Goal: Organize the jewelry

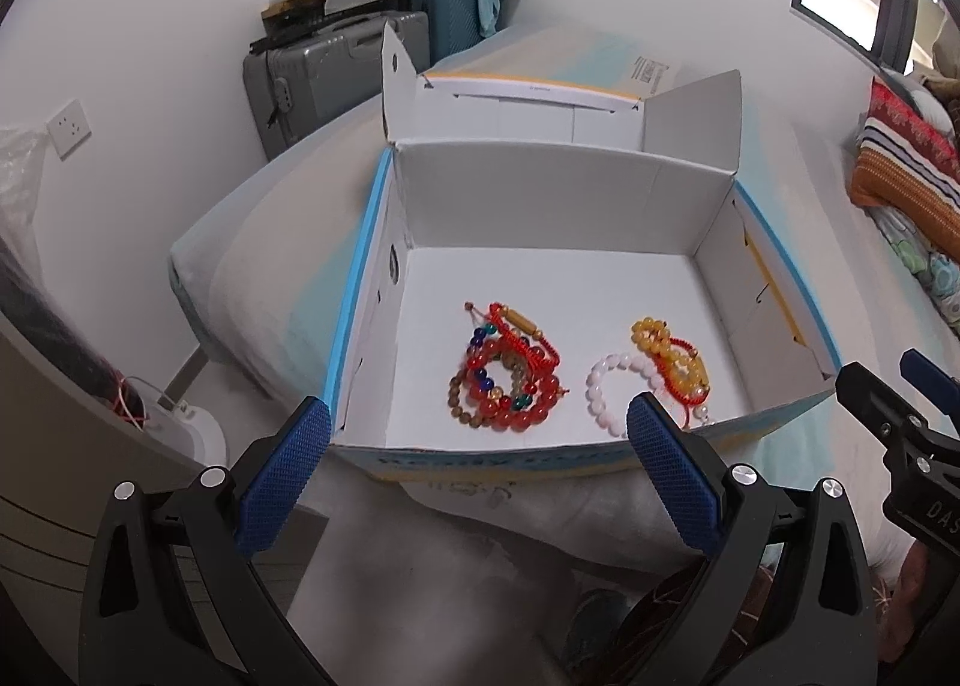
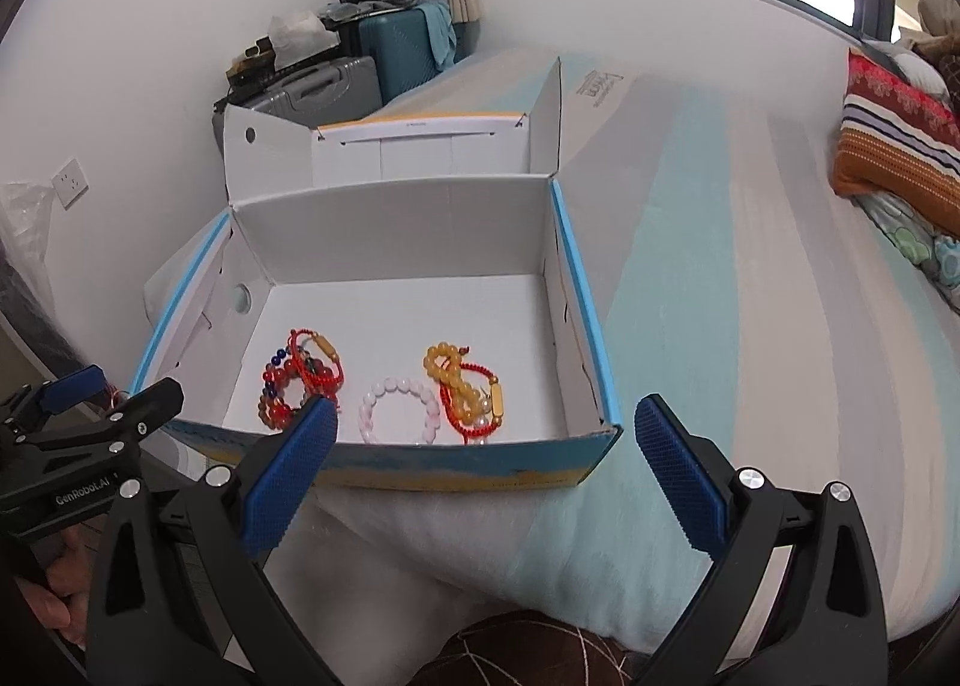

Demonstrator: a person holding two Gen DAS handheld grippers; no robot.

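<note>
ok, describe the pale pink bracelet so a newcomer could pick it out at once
Find the open white cardboard box with blue edges on the bed. On its floor, near the front wall, lie beaded bracelets. The pale pink bracelet is the plain ring between the red pile and the yellow-and-red tangle, the only one lying alone, open and single-coloured.

Three bracelet heaps (image 1: 507,368) side by side in box (image 1: 540,194) on bed (image 2: 750,296) — suitcases (image 1: 324,80) behind.

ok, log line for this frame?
left claw: open, empty | right claw: open, empty | bracelets: in box | box: on bed, lid open
</note>
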